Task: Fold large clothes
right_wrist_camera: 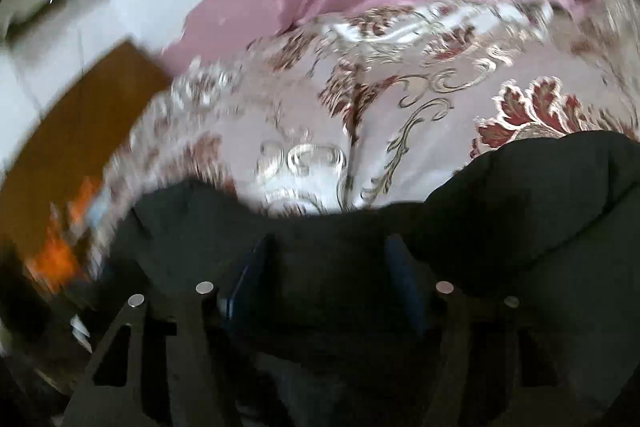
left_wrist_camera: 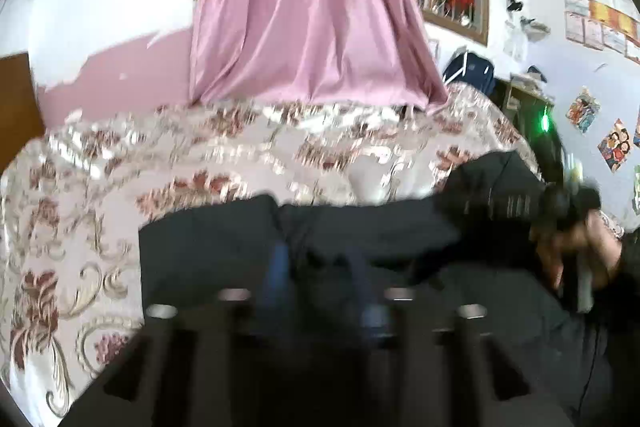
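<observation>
black garment [right_wrist_camera: 520, 211] beneath and between right claw [right_wrist_camera: 328, 259] fingers, on floral bedspread [right_wrist_camera: 400, 99].

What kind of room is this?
Probably a bedroom in someone's home. A floral bedspread covers what looks like a bed, with a dark garment lying on it. A pink curtain hangs behind, and cartoon posters decorate the wall.

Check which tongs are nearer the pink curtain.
Cannot rank them reliably. The left tongs and right tongs both sit over the black garment at the near side of the floral bedspread, with the pink curtain hanging beyond its far edge.
</observation>
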`<act>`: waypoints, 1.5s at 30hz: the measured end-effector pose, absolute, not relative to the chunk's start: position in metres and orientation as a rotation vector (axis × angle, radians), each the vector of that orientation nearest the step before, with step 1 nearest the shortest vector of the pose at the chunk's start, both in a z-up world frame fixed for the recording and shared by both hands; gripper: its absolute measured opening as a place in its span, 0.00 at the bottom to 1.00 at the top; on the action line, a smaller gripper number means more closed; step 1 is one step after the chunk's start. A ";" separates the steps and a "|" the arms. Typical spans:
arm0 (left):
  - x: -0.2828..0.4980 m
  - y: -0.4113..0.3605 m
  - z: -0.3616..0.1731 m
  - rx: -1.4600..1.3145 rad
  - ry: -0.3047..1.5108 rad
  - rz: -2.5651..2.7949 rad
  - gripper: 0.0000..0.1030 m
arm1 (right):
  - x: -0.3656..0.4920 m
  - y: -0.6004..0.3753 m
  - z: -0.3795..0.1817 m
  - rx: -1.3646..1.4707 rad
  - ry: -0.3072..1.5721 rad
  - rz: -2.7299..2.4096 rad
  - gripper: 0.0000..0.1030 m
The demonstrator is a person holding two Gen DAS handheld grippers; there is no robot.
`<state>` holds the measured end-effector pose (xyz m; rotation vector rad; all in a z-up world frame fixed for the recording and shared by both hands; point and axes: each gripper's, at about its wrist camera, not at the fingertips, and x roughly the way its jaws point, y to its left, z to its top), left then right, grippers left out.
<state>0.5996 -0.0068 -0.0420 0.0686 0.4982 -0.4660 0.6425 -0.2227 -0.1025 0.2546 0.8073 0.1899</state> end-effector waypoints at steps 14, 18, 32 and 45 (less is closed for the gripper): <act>0.673 -0.107 -0.107 0.376 0.926 -0.457 0.52 | 0.621 -0.211 -0.119 -0.089 0.934 0.268 0.55; 0.685 -0.114 -0.120 0.385 0.945 -0.420 0.53 | 0.641 -0.213 -0.135 -0.104 0.966 0.277 0.55; 0.661 -0.126 -0.124 0.440 0.806 -0.269 0.66 | 0.652 -0.203 -0.148 -0.133 0.908 0.250 0.57; 0.576 -0.026 -0.057 -0.050 0.859 -0.356 0.91 | 0.566 -0.196 -0.095 -0.205 0.700 0.169 0.95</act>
